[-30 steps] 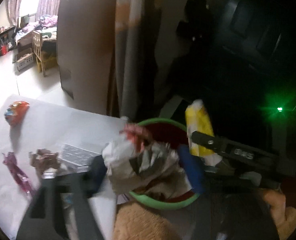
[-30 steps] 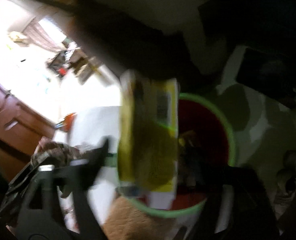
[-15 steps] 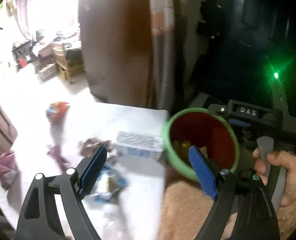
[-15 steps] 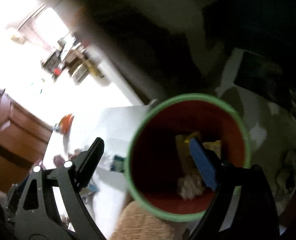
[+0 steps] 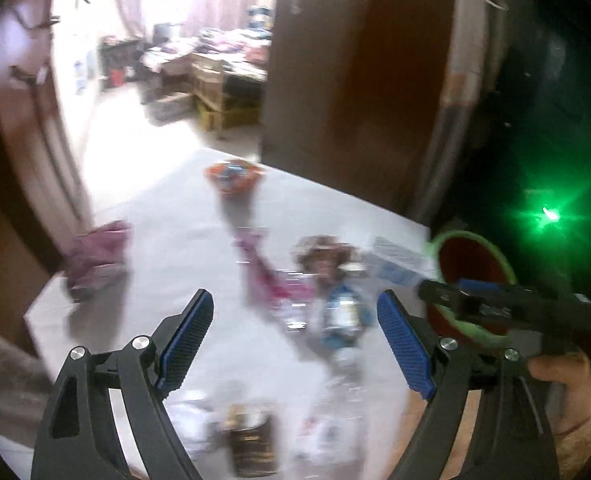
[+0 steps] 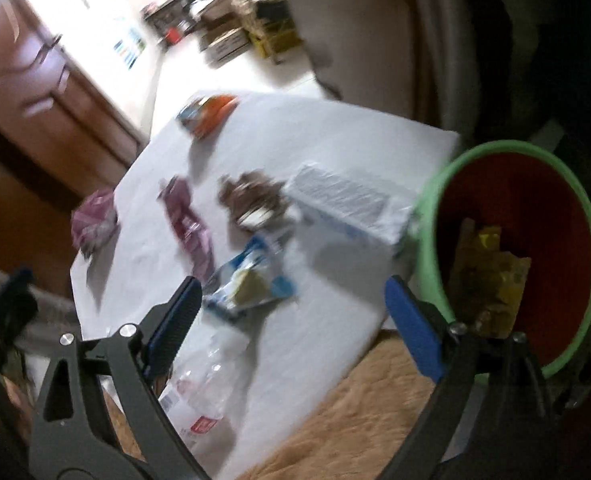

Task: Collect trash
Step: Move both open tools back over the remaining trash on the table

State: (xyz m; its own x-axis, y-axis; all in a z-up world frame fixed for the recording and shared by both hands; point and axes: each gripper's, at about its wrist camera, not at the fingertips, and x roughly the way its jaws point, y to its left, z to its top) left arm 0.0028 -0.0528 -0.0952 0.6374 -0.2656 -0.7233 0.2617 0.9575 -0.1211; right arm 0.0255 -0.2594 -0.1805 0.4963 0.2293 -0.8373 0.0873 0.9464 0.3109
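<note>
A green-rimmed red bin (image 6: 571, 184) stands at the white table's right edge and holds a yellow wrapper (image 6: 491, 264); it also shows in the left wrist view (image 5: 491, 248). Trash lies on the white table (image 6: 335, 128): an orange wrapper (image 6: 209, 114), a pink wrapper (image 6: 185, 216), a brown wrapper (image 6: 251, 200), a white box (image 6: 347, 204), a blue-white packet (image 6: 251, 284), a clear bottle (image 6: 207, 380). My left gripper (image 5: 295, 344) is open and empty above the table. My right gripper (image 6: 291, 328) is open and empty, left of the bin.
A crumpled pink bag (image 6: 95, 224) lies at the table's left edge. A tan furry surface (image 6: 355, 412) lies below the table's near edge. A brown door (image 5: 355, 80) and a bright cluttered room (image 5: 199, 64) are behind.
Both grippers let their trash drop into the bin and opened. Both have since swung left, away from the bin and over the table.
</note>
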